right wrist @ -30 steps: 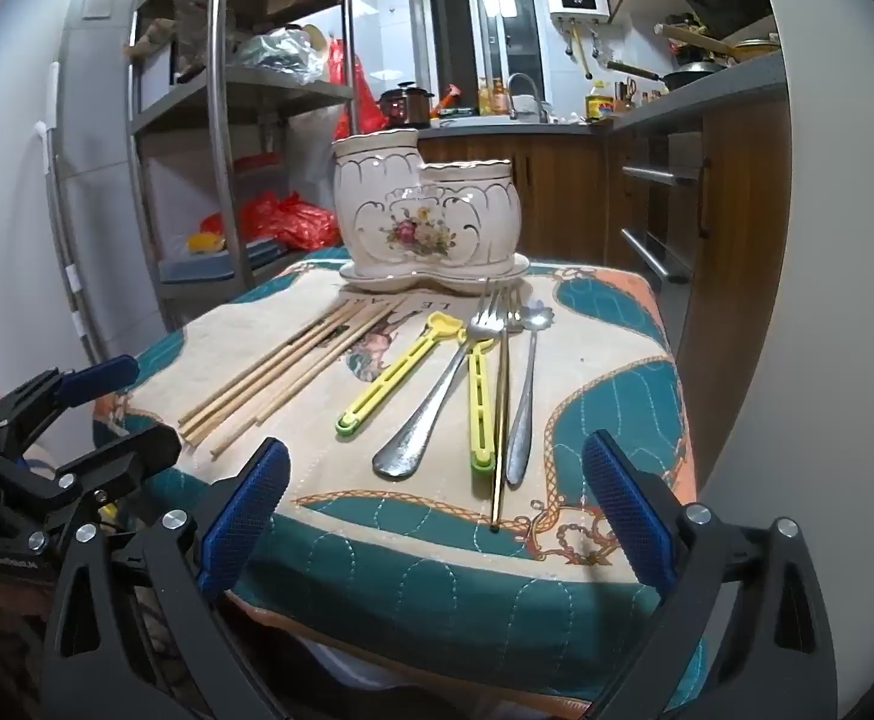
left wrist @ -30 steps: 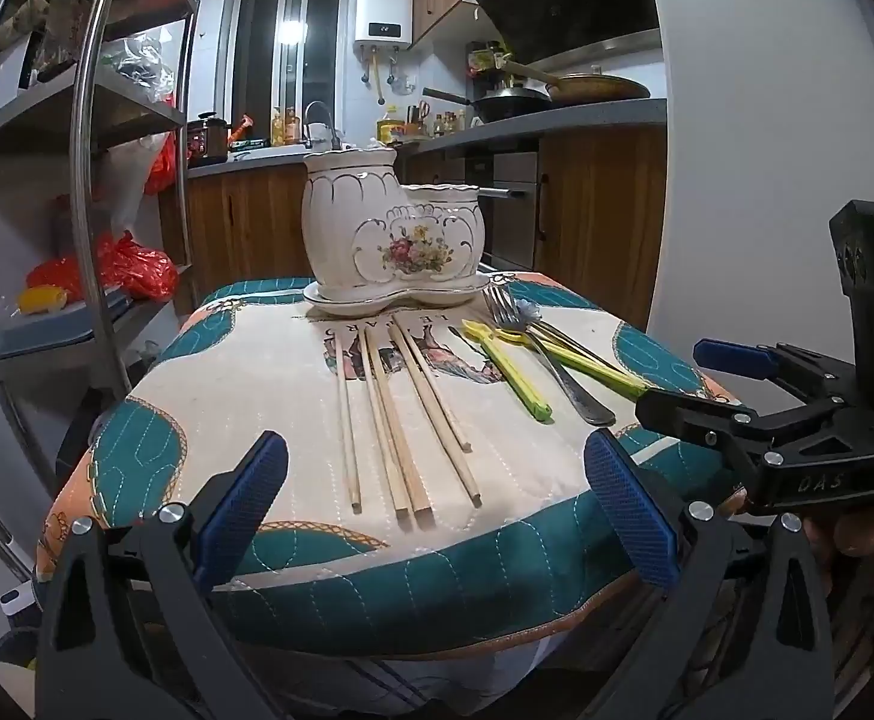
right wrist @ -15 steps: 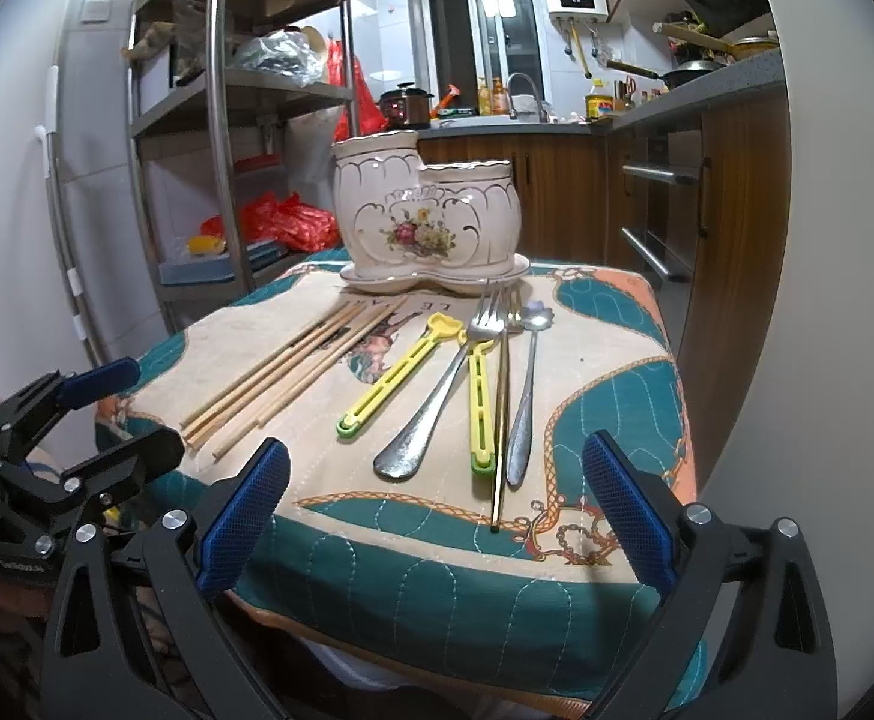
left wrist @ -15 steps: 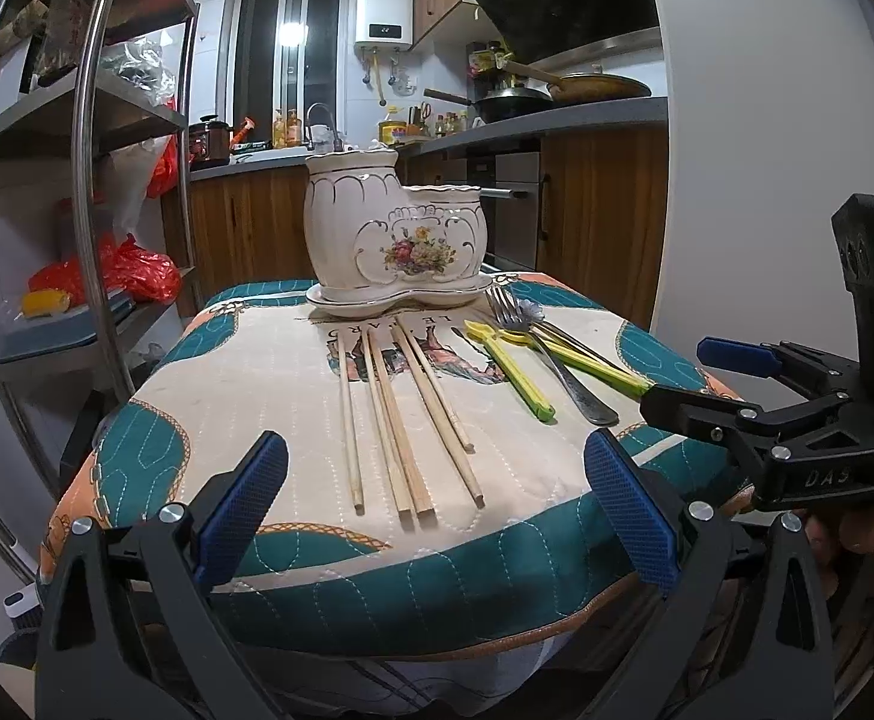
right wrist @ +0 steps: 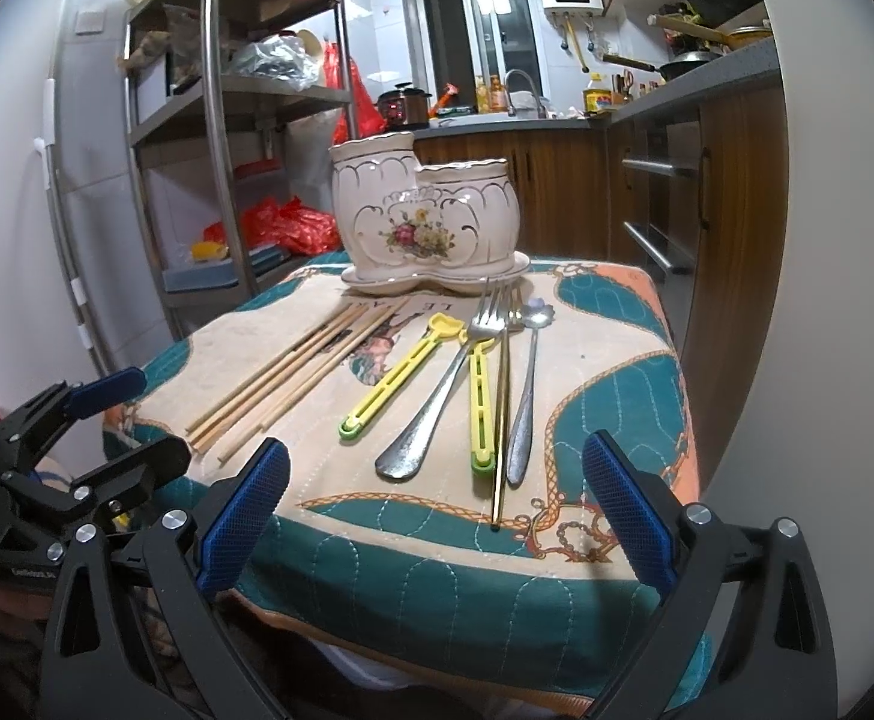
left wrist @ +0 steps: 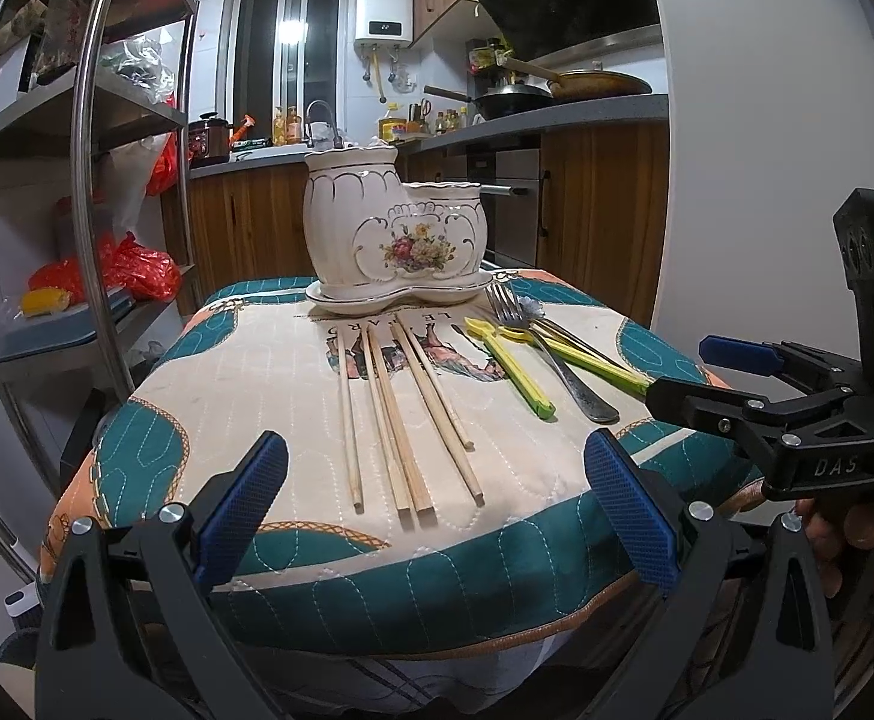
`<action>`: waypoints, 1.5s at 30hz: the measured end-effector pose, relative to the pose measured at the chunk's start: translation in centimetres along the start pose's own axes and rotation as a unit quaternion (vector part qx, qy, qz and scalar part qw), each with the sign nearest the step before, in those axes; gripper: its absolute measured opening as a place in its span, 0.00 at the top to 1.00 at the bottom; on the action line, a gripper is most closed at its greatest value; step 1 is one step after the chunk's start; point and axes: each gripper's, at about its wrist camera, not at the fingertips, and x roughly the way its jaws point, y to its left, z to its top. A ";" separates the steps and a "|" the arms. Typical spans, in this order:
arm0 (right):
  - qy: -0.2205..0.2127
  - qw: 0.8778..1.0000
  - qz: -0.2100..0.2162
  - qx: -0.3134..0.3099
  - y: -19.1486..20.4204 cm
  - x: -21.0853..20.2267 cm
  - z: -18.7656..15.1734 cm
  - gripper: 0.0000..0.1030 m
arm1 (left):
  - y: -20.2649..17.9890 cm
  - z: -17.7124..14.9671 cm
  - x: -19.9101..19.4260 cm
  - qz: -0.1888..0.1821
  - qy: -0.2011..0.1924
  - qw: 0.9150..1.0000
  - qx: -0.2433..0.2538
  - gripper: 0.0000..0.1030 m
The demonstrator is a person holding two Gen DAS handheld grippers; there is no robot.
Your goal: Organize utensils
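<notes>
Evidently, nothing is sorted yet: chopsticks (left wrist: 404,408) are laid left of the metal fork (right wrist: 437,396) and yellow tools (right wrist: 398,375), handles toward the near edge, presumably for easy grasping. Behind them the ceramic holder (left wrist: 395,228) is set; its interior cannot be seen. Left gripper (left wrist: 437,516) and right gripper (right wrist: 434,513) are held wide, empty.

The left black gripper with blue finger pads (left wrist: 437,510) is held low at the near side, its two fingers spread wide with nothing between them. The right black gripper with blue finger pads (right wrist: 437,510) sits level beside it, just to the right, also spread wide and holding nothing. Both point far ahead.
</notes>
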 end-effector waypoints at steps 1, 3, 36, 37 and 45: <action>-0.001 1.000 0.000 0.000 0.0 -0.1 0.0 0.06 | 0.0 0.0 0.0 0.000 0.000 1.000 0.000 0.05; -0.001 1.000 0.000 0.001 0.0 -0.2 0.0 0.06 | 0.0 0.0 0.0 0.000 0.000 1.000 0.000 0.05; -0.002 1.000 -0.002 0.005 -0.3 -0.2 0.1 0.06 | 0.3 0.1 -0.1 0.003 -0.001 1.000 -0.002 0.05; -0.002 1.000 -0.002 0.004 -0.3 -0.2 0.1 0.06 | 0.4 0.1 -0.1 0.004 -0.001 1.000 -0.003 0.05; -0.003 1.000 -0.003 0.004 -0.3 -0.3 0.2 0.06 | 0.5 0.3 0.1 0.004 0.002 1.000 -0.005 0.05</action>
